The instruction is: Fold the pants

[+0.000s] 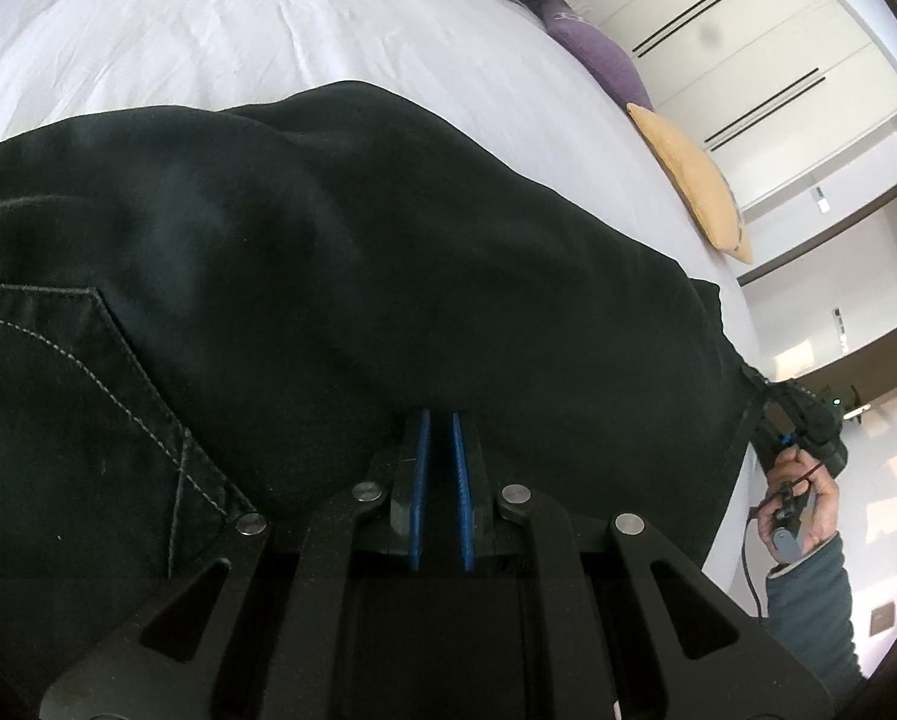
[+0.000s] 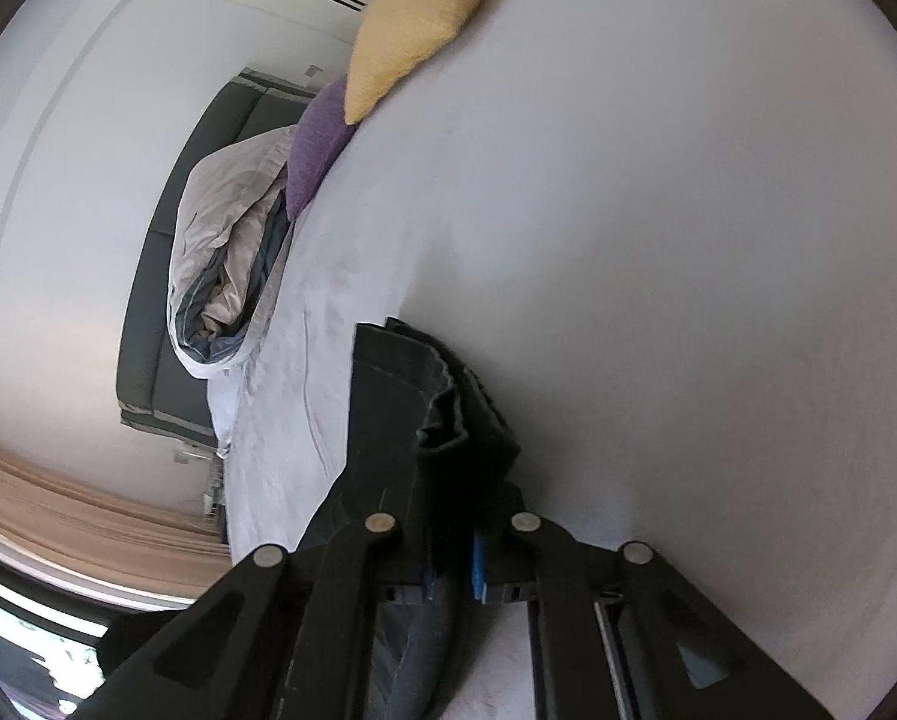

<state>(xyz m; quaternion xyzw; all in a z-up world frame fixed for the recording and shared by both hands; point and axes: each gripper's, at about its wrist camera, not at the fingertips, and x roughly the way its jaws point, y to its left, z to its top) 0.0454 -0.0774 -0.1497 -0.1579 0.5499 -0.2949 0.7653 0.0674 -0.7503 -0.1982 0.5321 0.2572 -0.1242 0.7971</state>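
pants (image 1: 340, 252) hem (bed (image 1: 238, 18) edge) | right gripper (image 2: 454, 540) jaws clamp hem | left gripper (image 1: 441, 462) jaws nearly closed, empty

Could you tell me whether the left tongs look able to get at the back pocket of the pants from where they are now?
Probably yes. The left tongs sit nearly shut over the black pants, and the stitched back pocket lies just to their left on the same flat layer, with nothing between them.

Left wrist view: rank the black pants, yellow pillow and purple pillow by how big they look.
1. Black pants, though nearest the camera.
2. Yellow pillow.
3. Purple pillow, partly hidden and farther off, so its true size against the yellow one is unsure.
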